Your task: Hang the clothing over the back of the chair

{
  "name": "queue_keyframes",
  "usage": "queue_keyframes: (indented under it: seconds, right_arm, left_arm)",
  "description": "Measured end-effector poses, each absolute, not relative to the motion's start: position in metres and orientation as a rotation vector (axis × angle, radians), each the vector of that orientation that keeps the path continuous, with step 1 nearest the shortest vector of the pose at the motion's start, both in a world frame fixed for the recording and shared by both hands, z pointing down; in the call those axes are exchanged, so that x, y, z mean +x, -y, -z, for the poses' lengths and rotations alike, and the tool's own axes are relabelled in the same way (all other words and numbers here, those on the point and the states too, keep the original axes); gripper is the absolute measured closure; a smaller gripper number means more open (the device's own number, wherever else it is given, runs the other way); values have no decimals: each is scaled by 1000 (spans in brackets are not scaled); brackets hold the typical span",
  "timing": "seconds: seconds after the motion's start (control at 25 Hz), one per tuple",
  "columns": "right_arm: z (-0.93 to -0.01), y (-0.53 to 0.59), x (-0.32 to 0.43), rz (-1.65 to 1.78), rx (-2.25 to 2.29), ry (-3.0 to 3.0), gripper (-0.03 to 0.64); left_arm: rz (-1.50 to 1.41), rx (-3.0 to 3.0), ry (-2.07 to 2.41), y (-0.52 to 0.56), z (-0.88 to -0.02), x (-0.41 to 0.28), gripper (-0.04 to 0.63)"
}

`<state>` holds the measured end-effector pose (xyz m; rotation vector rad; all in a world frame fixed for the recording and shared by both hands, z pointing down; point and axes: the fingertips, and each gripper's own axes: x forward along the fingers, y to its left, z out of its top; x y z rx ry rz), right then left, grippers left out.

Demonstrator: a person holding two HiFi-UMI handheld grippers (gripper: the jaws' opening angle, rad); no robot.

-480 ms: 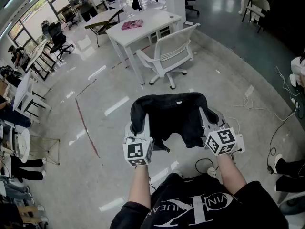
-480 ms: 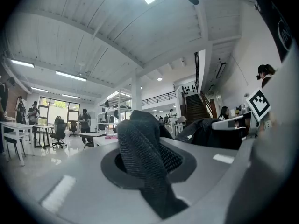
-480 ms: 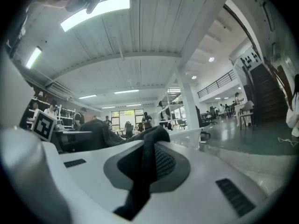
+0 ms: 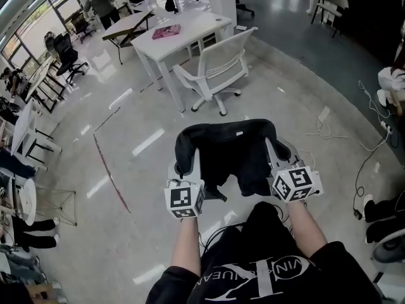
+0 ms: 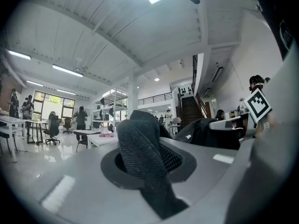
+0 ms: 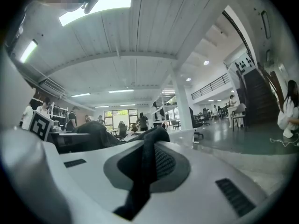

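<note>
A black piece of clothing (image 4: pixel 228 152) hangs spread between my two grippers at chest height. My left gripper (image 4: pixel 188 162) is shut on its left edge, and in the left gripper view a thick fold of the dark knit fabric (image 5: pixel 142 155) is pinched between the jaws. On the other side, the right gripper (image 4: pixel 274 152) is shut on the right edge, with a thinner strip of the fabric (image 6: pixel 145 169) between its jaws. The white swivel chair (image 4: pixel 214 69) stands on the floor beyond the clothing, its back turned toward me and apart from the garment.
A white desk (image 4: pixel 190 30) with a pink book (image 4: pixel 166 31) stands behind the chair. Cables (image 4: pixel 329 132) lie on the floor at the right. More desks and dark office chairs (image 4: pixel 63 52) fill the far left, with a person (image 4: pixel 100 4) standing there.
Both grippers keep the clothing spread as before. The room behind has slid slightly left in the head view, and my dark trouser leg now shows below the right gripper.
</note>
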<state>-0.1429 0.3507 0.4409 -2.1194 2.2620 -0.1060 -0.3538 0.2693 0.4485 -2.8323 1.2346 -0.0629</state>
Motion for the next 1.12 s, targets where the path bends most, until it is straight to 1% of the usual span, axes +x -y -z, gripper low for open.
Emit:
queue_keyframes:
  seconds: [0.24,0.52,1.12]
  right_arm:
    - [-438,-338,-135,112,-2122,-2242,594]
    - [-446,-304,-116,121,-2118,-2268,594]
    - [-445,-199,-39,124,-2098,-2319,594]
  left_arm:
    - [57,-2847,-1215,-258,-445,-342,511]
    - [84,-2859,-1217,-220,-452,-319,511]
    - [84,-2876,-1233,-116,-455,-234,511]
